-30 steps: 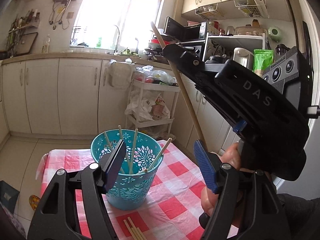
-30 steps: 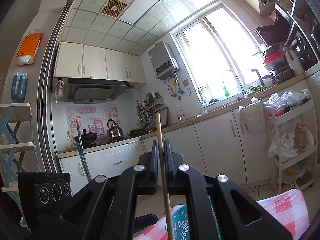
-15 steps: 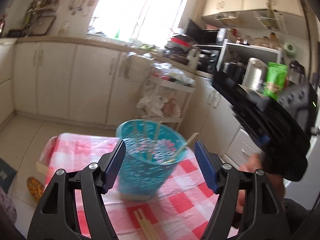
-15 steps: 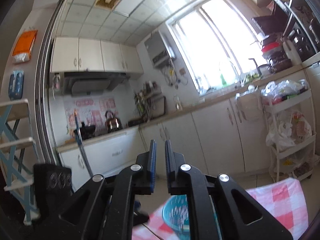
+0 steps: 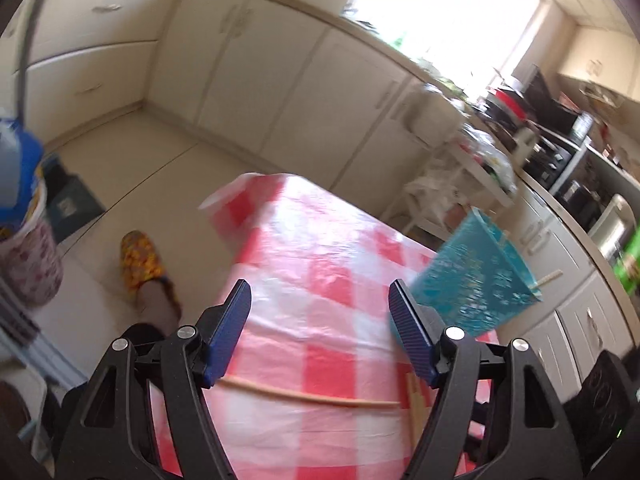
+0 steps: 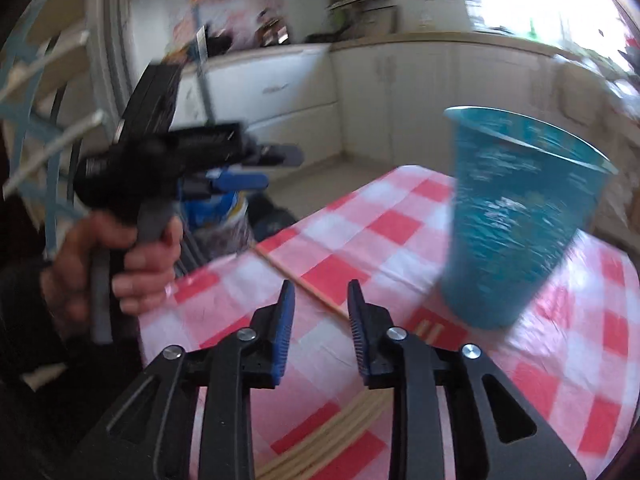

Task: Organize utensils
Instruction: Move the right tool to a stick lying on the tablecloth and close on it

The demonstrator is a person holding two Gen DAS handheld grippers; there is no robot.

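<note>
Checked tablecloth (image 5: 320, 248), cream kitchen cabinets (image 5: 256, 64)

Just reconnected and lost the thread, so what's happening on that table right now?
A person with a gripper in each hand is sorting wooden chopsticks into the teal plastic basket on the red-and-white checked tablecloth. Both the left gripper and the right gripper are open and empty. One long wooden chopstick lies loose on the cloth, and a bundle of chopsticks waits near the table edge. The frames are blurred.
</note>
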